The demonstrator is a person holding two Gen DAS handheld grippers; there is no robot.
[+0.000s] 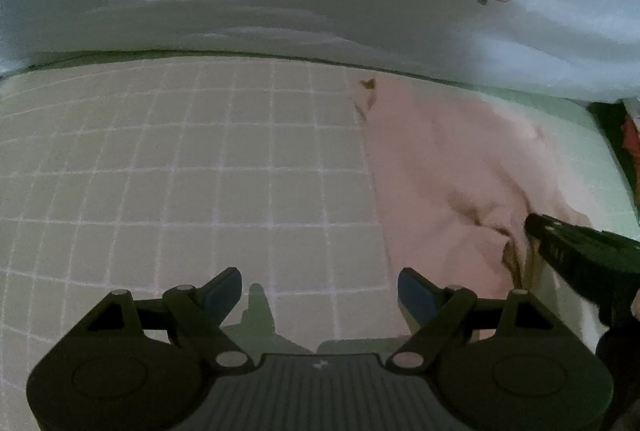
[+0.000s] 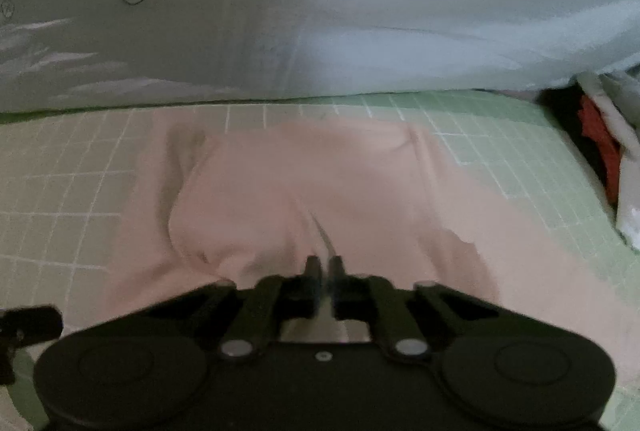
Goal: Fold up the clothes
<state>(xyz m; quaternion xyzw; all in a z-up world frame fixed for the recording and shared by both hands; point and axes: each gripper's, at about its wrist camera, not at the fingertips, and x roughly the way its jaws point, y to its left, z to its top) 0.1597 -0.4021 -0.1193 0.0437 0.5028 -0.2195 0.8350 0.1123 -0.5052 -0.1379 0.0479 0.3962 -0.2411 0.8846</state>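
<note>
Right gripper jaws pinching pink garment fold; left gripper jaws wide apart, left of garment over grid sheet.

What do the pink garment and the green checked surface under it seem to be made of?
The pink garment looks like soft, matte knit fabric, probably cotton: it creases and bunches where the right tongs pinch it. The green checked surface seems a thin woven sheet, flat and matte with white grid lines; exact fibre is unclear.
</note>
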